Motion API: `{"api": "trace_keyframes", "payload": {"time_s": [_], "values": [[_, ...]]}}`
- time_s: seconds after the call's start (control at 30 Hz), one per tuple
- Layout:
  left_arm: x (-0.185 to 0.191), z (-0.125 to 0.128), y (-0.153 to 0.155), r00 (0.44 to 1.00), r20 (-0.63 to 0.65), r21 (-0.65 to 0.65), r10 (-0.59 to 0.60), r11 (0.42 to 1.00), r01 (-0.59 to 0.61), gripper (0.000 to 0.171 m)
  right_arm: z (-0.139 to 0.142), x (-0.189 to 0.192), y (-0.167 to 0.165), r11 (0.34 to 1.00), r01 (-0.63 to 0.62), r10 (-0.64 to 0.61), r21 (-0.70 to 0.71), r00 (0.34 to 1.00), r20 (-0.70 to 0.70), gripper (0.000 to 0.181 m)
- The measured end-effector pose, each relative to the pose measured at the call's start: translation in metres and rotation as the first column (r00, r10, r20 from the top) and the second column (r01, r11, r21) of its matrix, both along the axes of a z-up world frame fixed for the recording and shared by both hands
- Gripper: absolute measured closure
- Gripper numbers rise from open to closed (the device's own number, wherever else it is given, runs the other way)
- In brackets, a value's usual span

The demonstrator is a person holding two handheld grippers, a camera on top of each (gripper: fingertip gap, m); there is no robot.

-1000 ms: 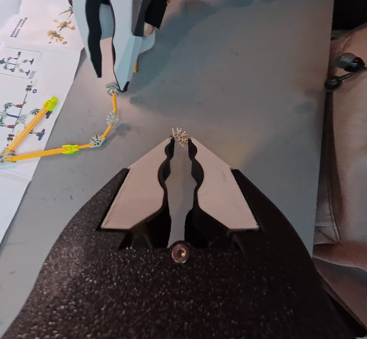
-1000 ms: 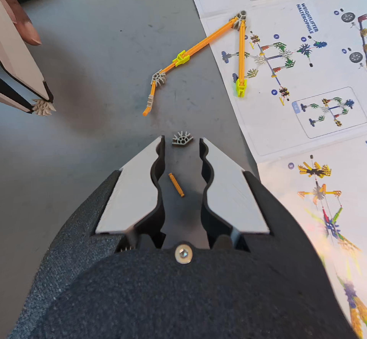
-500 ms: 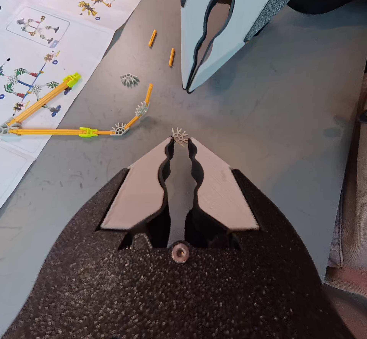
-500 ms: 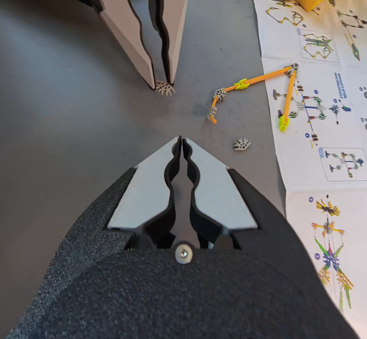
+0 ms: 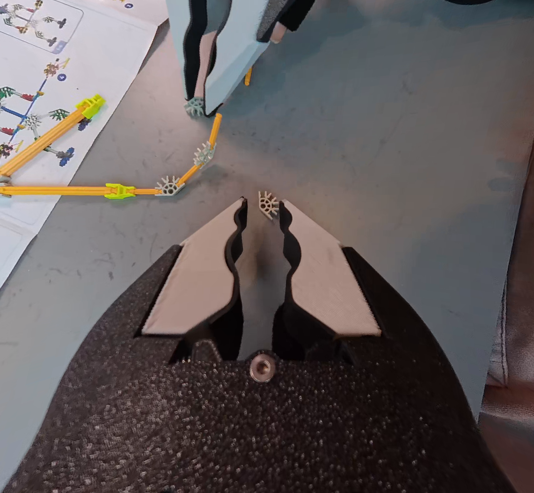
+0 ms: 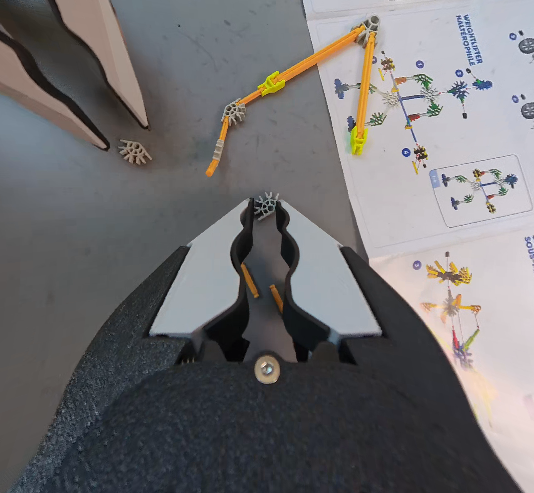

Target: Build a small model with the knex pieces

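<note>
In the left wrist view my left gripper (image 5: 262, 201) is open. A small grey fan-shaped connector (image 5: 268, 204) lies on the grey table (image 5: 375, 132) between its tips, close to the right finger. The right wrist view shows this connector (image 6: 134, 151) flat on the table, just clear of the left gripper (image 6: 125, 136). My right gripper (image 6: 264, 201) is shut on a second grey connector (image 6: 266, 207), both pads pressing on it. The left wrist view shows the same grasp (image 5: 196, 106). A chain of orange rods, grey connectors and yellow-green clips (image 6: 270, 83) lies just beyond, its free rod end (image 5: 215, 129) near the right gripper's tips.
A white instruction sheet (image 6: 433, 132) lies under part of the chain and shows in the left wrist view (image 5: 72, 54) too. Two loose short orange rods (image 6: 250, 279) lie on the table under my right gripper. The table's edge and some cloth (image 5: 520, 219) are at the right. About 10 centimetres separates my left fingertips from my right.
My left gripper has opened and let its grey connector down onto the table. My right gripper, shut on nothing half a second ago, has moved over and closed on the other grey connector.
</note>
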State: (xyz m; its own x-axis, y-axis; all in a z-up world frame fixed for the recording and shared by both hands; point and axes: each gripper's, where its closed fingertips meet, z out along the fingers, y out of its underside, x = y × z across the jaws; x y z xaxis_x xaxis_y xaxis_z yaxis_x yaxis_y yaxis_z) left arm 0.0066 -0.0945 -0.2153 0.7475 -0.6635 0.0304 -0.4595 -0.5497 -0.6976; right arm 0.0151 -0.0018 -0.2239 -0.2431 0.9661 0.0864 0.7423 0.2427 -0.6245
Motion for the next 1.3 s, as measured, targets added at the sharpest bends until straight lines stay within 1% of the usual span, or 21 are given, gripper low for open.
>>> {"api": "trace_keyframes", "payload": {"time_s": [0.03,0.1,0.17,0.23,0.27,0.37,0.47,0.6,0.7,0.83,0.93,1.0,1.1,1.13,1.2,1.3], "values": [[-0.002,0.001,-0.001,1.0,0.003,0.004,0.004,1.0,-0.004,0.149,0.003,0.003,-0.006,1.0,-0.031,0.031,-0.006,0.999,-0.019,0.168],[-0.004,0.001,-0.003,1.0,0.005,0.015,-0.003,1.0,0.003,0.147,0.016,0.008,-0.029,0.988,-0.154,0.152,-0.015,0.985,-0.075,0.168],[0.002,0.005,-0.007,0.999,0.019,0.045,-0.044,0.998,0.044,0.144,0.029,0.011,-0.061,0.955,-0.297,0.292,-0.016,0.946,-0.14,0.168],[0.008,0.008,-0.01,0.996,0.017,0.067,-0.087,0.994,0.086,0.142,0.035,0.005,-0.088,0.931,-0.366,0.356,-0.016,0.915,-0.187,0.167],[0.009,0.007,-0.011,0.995,0.004,0.067,-0.098,0.993,0.098,0.142,0.032,0.001,-0.096,0.925,-0.379,0.373,-0.003,0.911,-0.176,0.167],[0.005,0.002,-0.009,0.995,-0.037,0.05,-0.094,0.994,0.096,0.144,0.014,-0.011,-0.097,0.924,-0.376,0.381,0.063,0.919,-0.106,0.167],[0.001,-0.001,-0.008,0.996,-0.039,0.046,-0.077,0.996,0.079,0.144,0.006,-0.014,-0.096,0.931,-0.363,0.364,0.025,0.927,-0.089,0.169],[-0.002,-0.003,-0.007,0.997,-0.042,0.045,-0.07,0.996,0.072,0.145,0.001,-0.012,-0.097,0.929,-0.37,0.371,0.029,0.926,-0.075,0.164],[-0.001,-0.004,-0.007,0.996,-0.042,0.036,-0.075,0.996,0.077,0.146,0.003,-0.01,-0.095,0.93,-0.366,0.367,0.025,0.927,-0.082,0.162],[-0.004,-0.007,-0.007,0.994,-0.078,0.043,-0.072,0.996,0.075,0.147,0.015,-0.002,-0.09,0.933,-0.36,0.357,-0.004,0.926,-0.124,0.159],[-0.003,-0.005,-0.009,0.994,-0.072,0.04,-0.087,0.995,0.09,0.147,0.024,0.007,-0.078,0.943,-0.332,0.324,-0.024,0.932,-0.161,0.159],[-0.003,-0.009,-0.009,0.991,-0.086,0.014,-0.101,0.995,0.102,0.146,0.027,0.012,-0.067,0.952,-0.306,0.296,-0.032,0.939,-0.177,0.159],[0.001,-0.012,-0.006,0.99,-0.089,-0.005,-0.106,0.994,0.106,0.148,0.029,0.018,-0.058,0.96,-0.278,0.265,-0.044,0.945,-0.191,0.159],[0.003,-0.012,-0.005,0.991,-0.085,-0.011,-0.107,0.994,0.106,0.151,0.029,0.02,-0.057,0.96,-0.275,0.262,-0.044,0.946,-0.193,0.159],[0.006,-0.013,-0.005,0.99,-0.087,-0.018,-0.111,0.994,0.11,0.157,0.027,0.023,-0.056,0.96,-0.275,0.263,-0.042,0.947,-0.186,0.159],[0.006,-0.013,-0.006,0.992,-0.08,-0.046,-0.099,0.994,0.096,0.158,0.024,0.025,-0.056,0.958,-0.283,0.272,-0.04,0.946,-0.179,0.159]]}}
